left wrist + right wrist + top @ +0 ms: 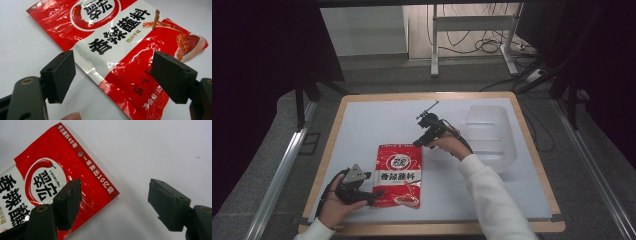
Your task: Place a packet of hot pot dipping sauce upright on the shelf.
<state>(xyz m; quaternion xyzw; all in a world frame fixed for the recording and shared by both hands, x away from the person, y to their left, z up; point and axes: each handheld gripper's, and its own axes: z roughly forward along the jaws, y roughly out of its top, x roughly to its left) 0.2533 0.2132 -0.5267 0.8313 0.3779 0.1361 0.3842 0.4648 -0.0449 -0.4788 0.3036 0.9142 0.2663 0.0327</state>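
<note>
A red and white seasoning pouch (399,175) lies flat on the white mat near the front middle of the table. My left gripper (377,194) is low at the pouch's front left corner, open, with the pouch's edge (120,70) between its two wide-apart pads. My right gripper (419,143) hovers over the pouch's far right corner, also open. In the right gripper view the pouch's top corner (75,167) lies under the left pad (68,202), and bare mat lies under the right pad (166,203).
A clear plastic bin (490,135) stands at the right side of the table, just beyond my right hand. The white mat (377,120) covers a wooden table (339,112). Cables and a metal frame (472,30) lie on the floor beyond.
</note>
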